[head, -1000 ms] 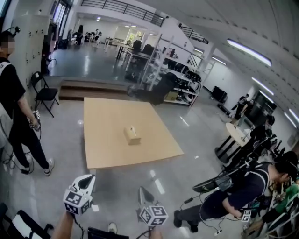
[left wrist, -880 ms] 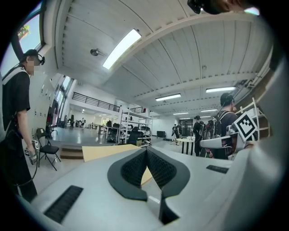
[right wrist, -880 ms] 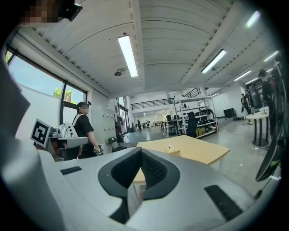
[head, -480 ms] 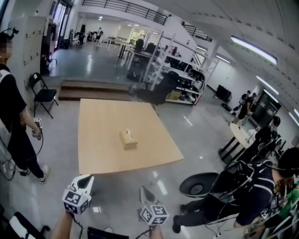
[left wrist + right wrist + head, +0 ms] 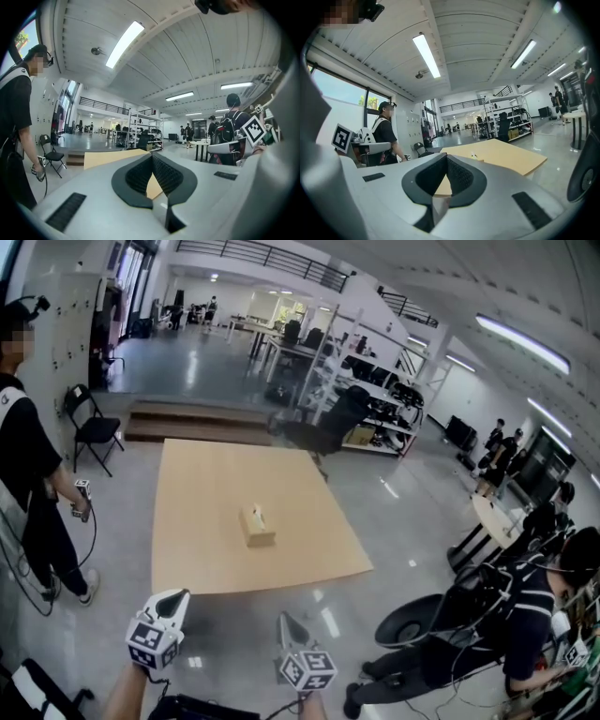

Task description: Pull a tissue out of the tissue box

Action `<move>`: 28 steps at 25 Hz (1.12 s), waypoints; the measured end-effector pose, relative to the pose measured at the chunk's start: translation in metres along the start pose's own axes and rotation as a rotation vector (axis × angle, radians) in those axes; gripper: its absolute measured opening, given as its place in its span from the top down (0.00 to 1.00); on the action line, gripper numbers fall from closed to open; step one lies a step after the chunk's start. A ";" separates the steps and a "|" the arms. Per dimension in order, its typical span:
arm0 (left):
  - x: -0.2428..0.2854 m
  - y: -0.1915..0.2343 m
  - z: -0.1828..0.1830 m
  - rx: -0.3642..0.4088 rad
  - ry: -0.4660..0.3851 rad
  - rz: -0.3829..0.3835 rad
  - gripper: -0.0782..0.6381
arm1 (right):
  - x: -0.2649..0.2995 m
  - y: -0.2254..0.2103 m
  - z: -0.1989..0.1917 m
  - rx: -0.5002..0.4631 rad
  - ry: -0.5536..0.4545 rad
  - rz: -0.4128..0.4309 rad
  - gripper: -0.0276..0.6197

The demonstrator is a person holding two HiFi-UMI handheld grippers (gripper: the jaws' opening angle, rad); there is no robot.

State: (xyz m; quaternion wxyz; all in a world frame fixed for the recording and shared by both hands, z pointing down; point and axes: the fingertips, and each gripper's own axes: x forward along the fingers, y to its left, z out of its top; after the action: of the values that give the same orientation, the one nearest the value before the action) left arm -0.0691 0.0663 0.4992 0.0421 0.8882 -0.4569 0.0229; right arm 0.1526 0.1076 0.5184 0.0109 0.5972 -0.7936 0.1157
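A tan tissue box (image 5: 257, 524) with a white tissue sticking out of its top stands near the middle of the low wooden table (image 5: 216, 479). Both grippers hang over the floor, short of the table's near edge. My left gripper (image 5: 178, 595) is shut and empty; in the left gripper view its pads (image 5: 140, 174) meet at the tip, with the table (image 5: 105, 157) beyond. My right gripper (image 5: 284, 619) is shut and empty too. The right gripper view shows the box (image 5: 476, 156) small and far off on the table (image 5: 511, 159).
A person in black (image 5: 28, 460) holding grippers stands at the left by a folding chair (image 5: 94, 432). Another person (image 5: 511, 620) crouches at the right near a dark round dish (image 5: 417, 620). Steps (image 5: 197, 420) and shelving (image 5: 366, 409) lie behind the table.
The table and box have drawn slightly nearer and shifted left in the head view. Both grippers keep their place at the bottom of the view, still shut. The crouching person at right has shifted.
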 end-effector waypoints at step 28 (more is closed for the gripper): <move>0.135 0.045 0.000 -0.023 0.012 -0.013 0.88 | 0.117 -0.070 0.022 0.015 0.015 0.000 0.94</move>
State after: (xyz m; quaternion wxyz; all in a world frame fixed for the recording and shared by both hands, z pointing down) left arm -0.0270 -0.0691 0.5120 0.0552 0.8904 -0.4513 0.0227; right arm 0.1882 -0.0254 0.5268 0.0122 0.5963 -0.7927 0.1262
